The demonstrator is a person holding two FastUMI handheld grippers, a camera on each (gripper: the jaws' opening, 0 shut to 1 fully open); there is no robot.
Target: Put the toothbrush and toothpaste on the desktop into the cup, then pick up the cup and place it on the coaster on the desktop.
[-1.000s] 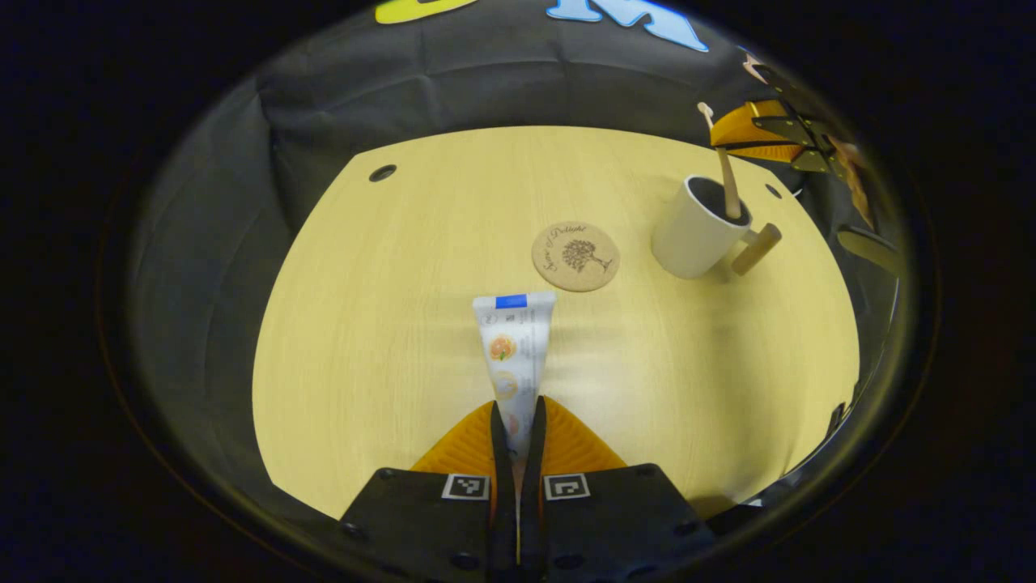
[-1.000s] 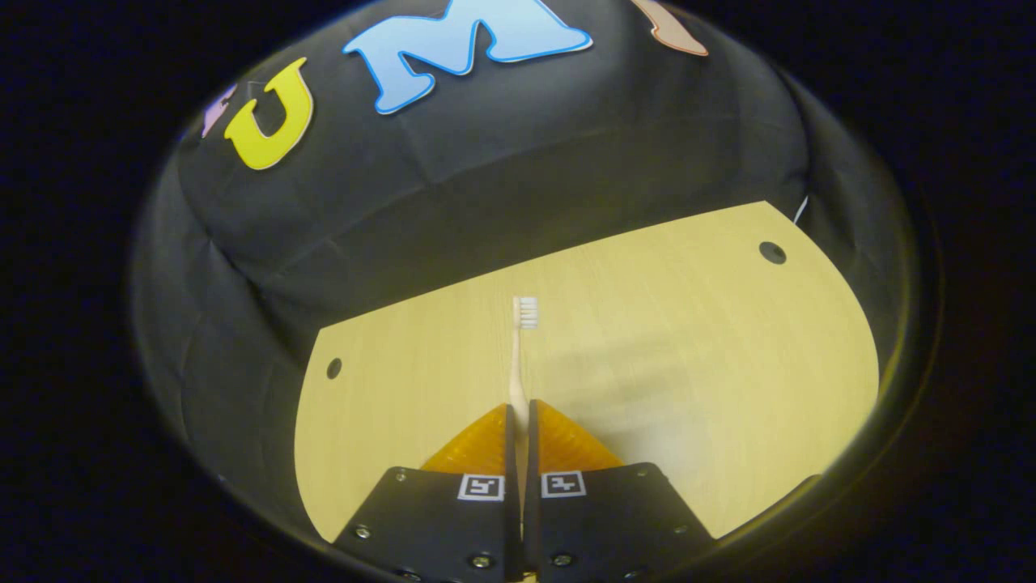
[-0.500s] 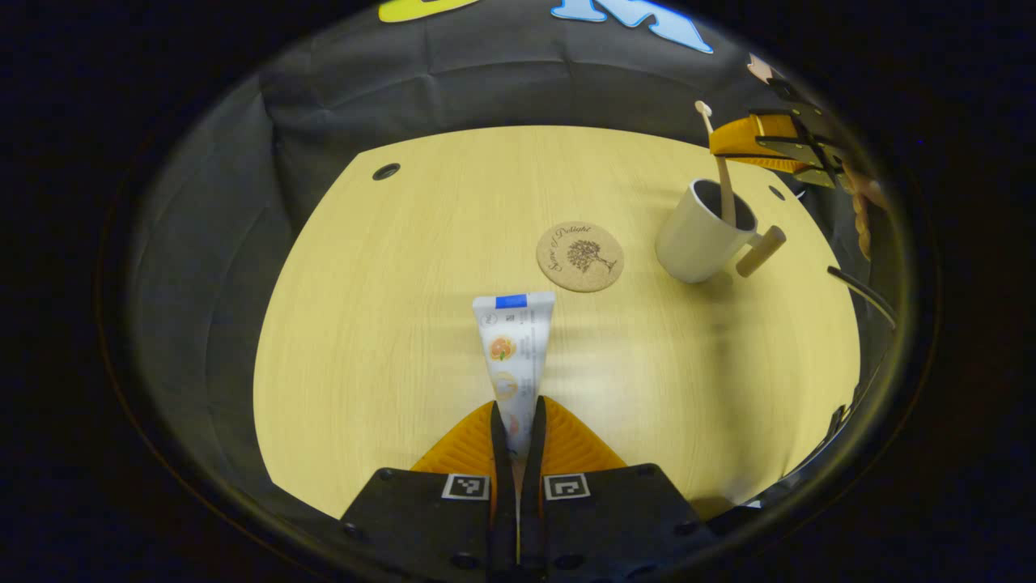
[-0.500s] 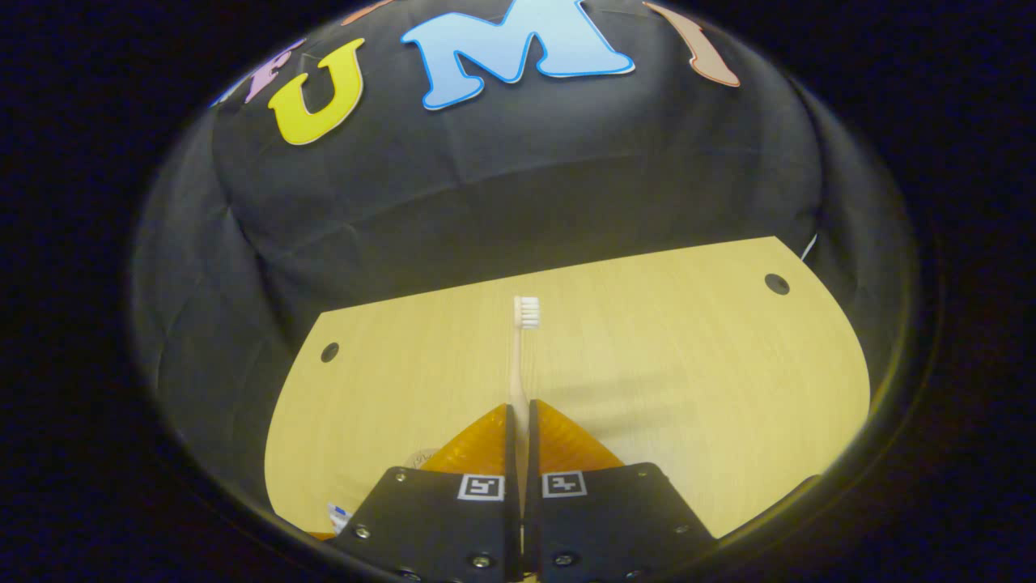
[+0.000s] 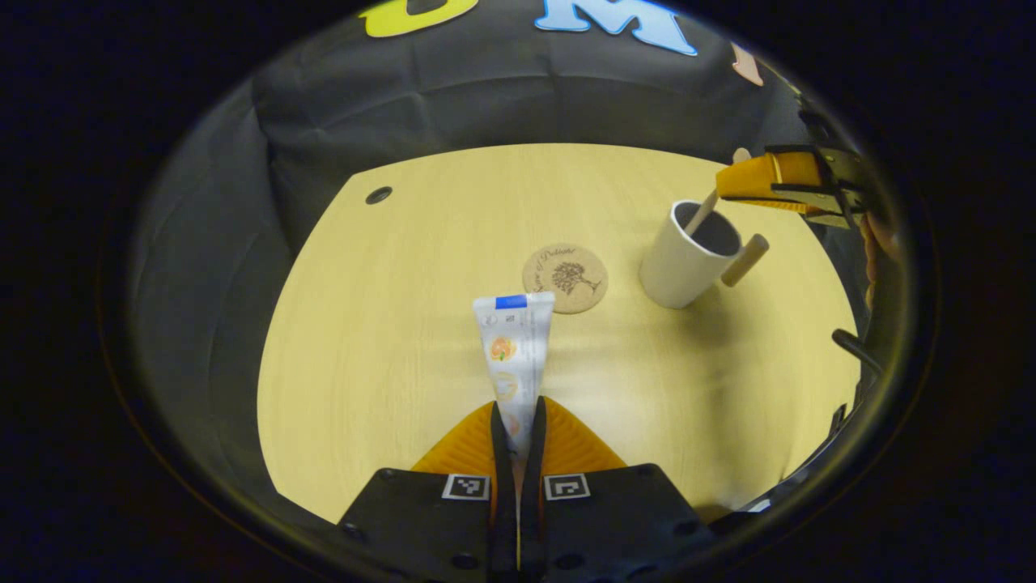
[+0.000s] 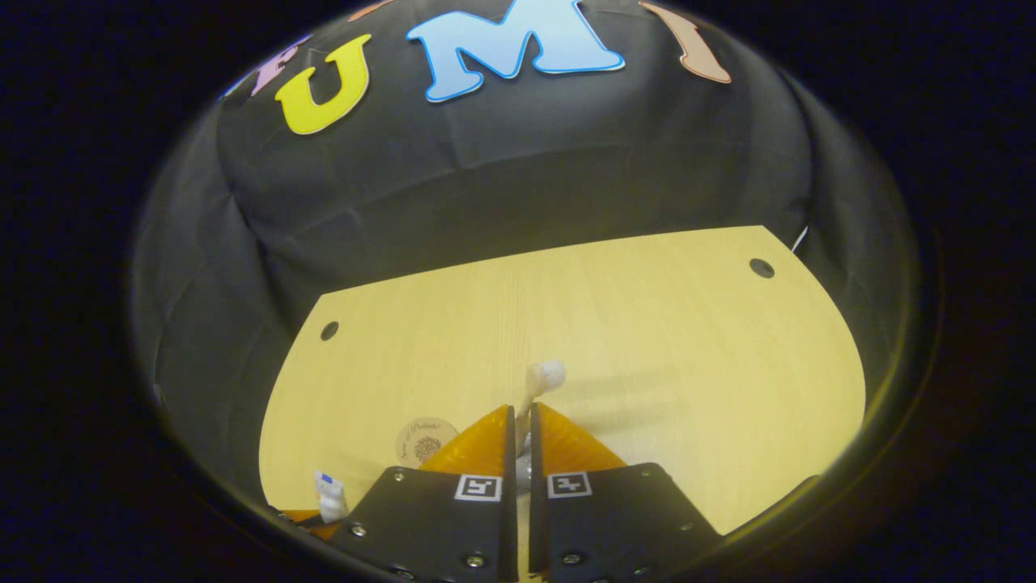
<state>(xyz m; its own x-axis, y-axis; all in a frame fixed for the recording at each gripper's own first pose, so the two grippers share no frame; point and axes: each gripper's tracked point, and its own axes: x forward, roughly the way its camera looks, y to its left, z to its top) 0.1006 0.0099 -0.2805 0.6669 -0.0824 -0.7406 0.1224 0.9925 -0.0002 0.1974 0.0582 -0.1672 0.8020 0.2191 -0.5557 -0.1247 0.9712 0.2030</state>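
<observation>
My left gripper [image 5: 518, 414] is shut on the lower part of a white toothpaste tube [image 5: 515, 344], which sticks out ahead above the table. A round cork coaster [image 5: 564, 278] lies beyond it, and the white cup [image 5: 678, 261] with a wooden handle stands to its right. The toothbrush [image 5: 701, 214] leans in the cup. My right gripper [image 5: 722, 185] hovers over the cup's rim. In the right gripper view the toothbrush head [image 6: 547, 374] tilts up just past my right gripper [image 6: 520, 409], whose fingers stand a crack apart around the handle.
The pale wooden table [image 5: 388, 324] has cable holes [image 5: 378, 195] near its far corners and ends at the black cloth wall. The right gripper view also shows the coaster [image 6: 426, 441] and the toothpaste tube [image 6: 328, 495] at lower left.
My right gripper has come down over the cup and its fingers have parted slightly. The toothbrush has gone from upright to leaning in the cup. The left gripper still holds the toothpaste.
</observation>
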